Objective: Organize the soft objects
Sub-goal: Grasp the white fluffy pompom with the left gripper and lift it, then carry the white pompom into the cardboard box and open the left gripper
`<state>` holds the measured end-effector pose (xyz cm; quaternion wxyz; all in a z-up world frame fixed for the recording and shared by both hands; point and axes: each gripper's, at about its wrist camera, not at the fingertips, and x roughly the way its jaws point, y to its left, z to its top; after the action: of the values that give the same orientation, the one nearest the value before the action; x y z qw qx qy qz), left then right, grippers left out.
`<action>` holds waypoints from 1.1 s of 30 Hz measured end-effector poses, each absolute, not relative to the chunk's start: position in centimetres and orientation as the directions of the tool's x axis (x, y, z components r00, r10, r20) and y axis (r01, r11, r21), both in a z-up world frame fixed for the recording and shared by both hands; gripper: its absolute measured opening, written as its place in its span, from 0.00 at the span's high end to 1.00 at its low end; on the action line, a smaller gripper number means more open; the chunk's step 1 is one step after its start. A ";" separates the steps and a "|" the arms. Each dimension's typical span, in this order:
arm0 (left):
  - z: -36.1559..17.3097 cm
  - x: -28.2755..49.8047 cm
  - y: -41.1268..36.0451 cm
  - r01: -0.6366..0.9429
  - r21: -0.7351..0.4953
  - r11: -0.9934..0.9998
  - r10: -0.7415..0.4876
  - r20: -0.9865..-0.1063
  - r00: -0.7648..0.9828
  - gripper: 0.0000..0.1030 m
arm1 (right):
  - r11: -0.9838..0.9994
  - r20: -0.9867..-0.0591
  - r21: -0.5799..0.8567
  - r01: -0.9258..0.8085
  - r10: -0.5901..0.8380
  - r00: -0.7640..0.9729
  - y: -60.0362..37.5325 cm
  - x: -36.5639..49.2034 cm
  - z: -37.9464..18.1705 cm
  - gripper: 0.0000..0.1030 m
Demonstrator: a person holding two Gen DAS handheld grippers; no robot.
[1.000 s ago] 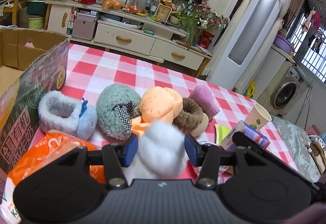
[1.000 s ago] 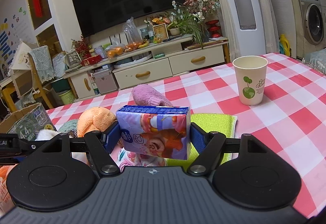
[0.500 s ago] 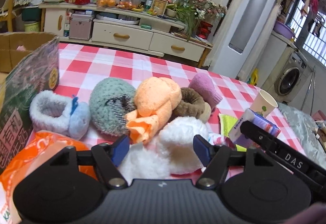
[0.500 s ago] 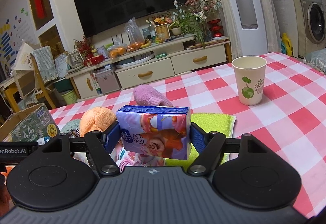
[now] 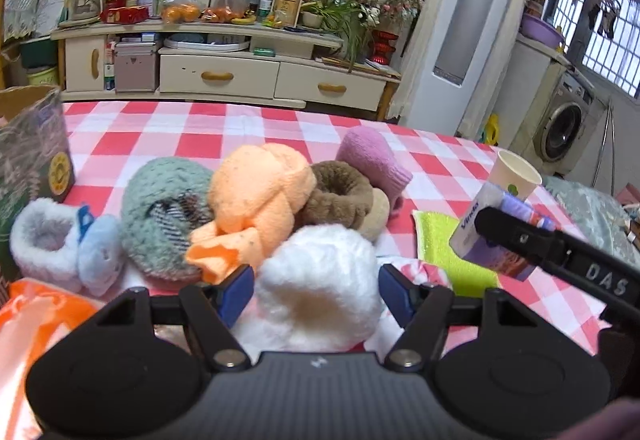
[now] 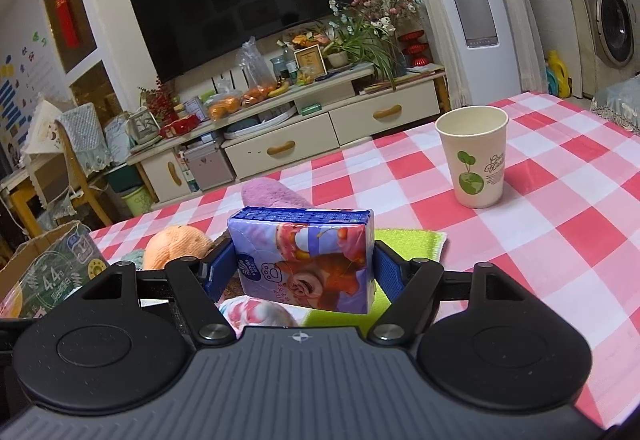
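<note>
My left gripper [image 5: 316, 290] is open, its jaws wide on either side of a white fluffy item [image 5: 320, 292] that rests on the table. Beyond it lie an orange knotted towel [image 5: 260, 200], a green fuzzy hat [image 5: 160, 208], a brown scrunchie [image 5: 340, 192], a pink sock [image 5: 372, 160] and a pale blue slipper [image 5: 60, 244]. My right gripper [image 6: 302, 272] is shut on a purple tissue pack [image 6: 308, 256] and holds it above a green cloth [image 6: 416, 240]. The pack also shows in the left wrist view [image 5: 488, 236].
A cardboard box [image 5: 32, 156] stands at the left; it also shows in the right wrist view [image 6: 52, 272]. A paper cup [image 6: 476, 156] stands on the checked tablecloth [image 6: 560, 224] to the right. An orange plastic bag [image 5: 36, 324] lies near left.
My left gripper has opened wide and let go of the white fluffy item, which now rests on the table. My right gripper still holds the tissue pack, barely moved.
</note>
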<state>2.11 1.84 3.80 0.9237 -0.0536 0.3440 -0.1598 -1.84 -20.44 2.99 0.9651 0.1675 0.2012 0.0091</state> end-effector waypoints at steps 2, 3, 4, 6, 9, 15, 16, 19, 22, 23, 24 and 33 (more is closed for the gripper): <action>3.5 2.3 1.3 0.264 -0.193 0.945 -0.326 -0.621 0.713 0.34 | 0.944 -0.386 0.328 0.046 0.089 0.918 -20.6 -2.0 3.1 0.13; 3.3 2.4 1.0 0.265 -0.182 0.947 -0.320 -0.622 0.715 0.35 | 0.943 -0.388 0.331 0.045 0.092 0.917 -20.6 -2.1 3.1 0.13; 3.2 2.5 0.9 0.264 -0.172 0.949 -0.312 -0.623 0.717 0.39 | 0.942 -0.390 0.334 0.043 0.096 0.916 -20.7 -2.1 3.1 0.13; 2.9 2.7 0.8 0.261 -0.172 0.950 -0.310 -0.628 0.714 0.50 | 0.941 -0.395 0.335 0.039 0.103 0.913 -20.4 -2.0 3.1 0.13; 2.8 2.8 0.7 0.268 -0.176 0.947 -0.317 -0.631 0.708 0.62 | 0.943 -0.405 0.332 0.031 0.113 0.907 -20.1 -2.0 3.2 0.13; 3.2 2.6 1.1 0.259 -0.175 0.950 -0.311 -0.630 0.712 0.75 | 0.945 -0.424 0.325 0.023 0.124 0.897 -19.5 -1.9 3.1 0.13; 3.3 2.5 1.2 0.256 -0.179 0.950 -0.311 -0.626 0.716 0.76 | 0.944 -0.426 0.328 0.022 0.127 0.896 -19.5 -2.1 3.1 0.12; 4.1 2.2 1.9 0.250 -0.198 0.948 -0.319 -0.609 0.726 0.76 | 0.942 -0.429 0.336 0.016 0.138 0.893 -19.2 -2.2 3.2 0.12; 5.2 1.7 2.8 0.251 -0.210 0.945 -0.327 -0.585 0.742 0.76 | 0.938 -0.429 0.347 0.003 0.156 0.890 -18.8 -2.3 3.5 0.13; 5.7 1.6 3.1 0.249 -0.219 0.943 -0.331 -0.577 0.747 0.76 | 0.936 -0.428 0.351 -0.001 0.161 0.889 -18.6 -2.4 3.7 0.13; 6.0 1.5 3.5 0.249 -0.227 0.942 -0.336 -0.570 0.750 0.76 | 0.935 -0.426 0.355 -0.007 0.168 0.889 -18.4 -2.4 3.8 0.13; 8.5 0.4 7.5 0.220 -0.263 0.939 -0.329 -0.511 0.794 0.76 | 0.943 -0.402 0.319 -0.098 0.229 0.887 -14.5 -2.4 6.6 0.13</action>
<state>0.41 7.49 8.55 0.9424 -0.0954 0.2857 -0.1457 -2.44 -14.45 6.57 0.9601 0.1466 0.2225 0.0851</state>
